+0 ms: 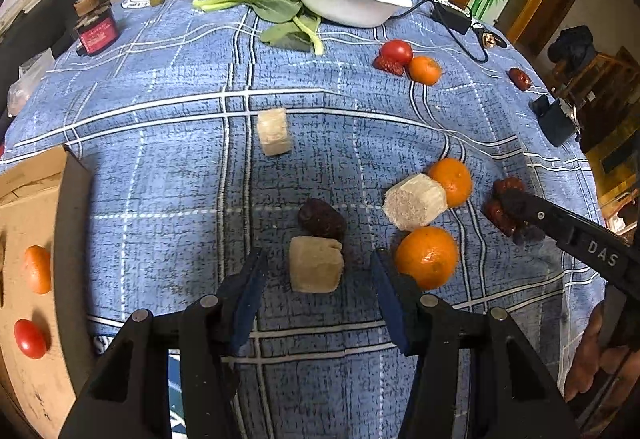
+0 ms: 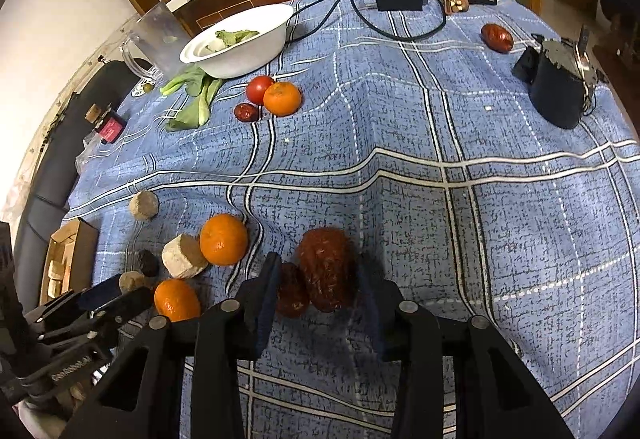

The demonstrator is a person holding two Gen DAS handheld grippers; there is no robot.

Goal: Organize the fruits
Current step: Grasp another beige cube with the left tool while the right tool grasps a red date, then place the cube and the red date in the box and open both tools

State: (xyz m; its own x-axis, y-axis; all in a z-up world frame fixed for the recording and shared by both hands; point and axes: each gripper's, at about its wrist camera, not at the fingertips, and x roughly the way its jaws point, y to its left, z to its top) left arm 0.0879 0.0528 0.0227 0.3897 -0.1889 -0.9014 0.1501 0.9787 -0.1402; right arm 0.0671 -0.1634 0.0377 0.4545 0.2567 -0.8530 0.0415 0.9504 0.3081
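Your sorting is barely begun: one orange [image 1: 37, 269] and one tomato [image 1: 30, 338] lie in the cardboard box [image 1: 60, 199] at left of frame — oranges, dates and tan cubes still dot the blue cloth [image 1: 180, 179]. Your left gripper [image 1: 316, 271] stands spread around a tan cube [image 1: 316, 265], low centre, untouched. Your right gripper [image 2: 318, 279] brackets two red dates [image 2: 326, 269] — whether it pinches, I cannot tell.

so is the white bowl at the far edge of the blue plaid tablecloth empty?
No, the white bowl holds green leafy vegetables, plain in the right wrist view.
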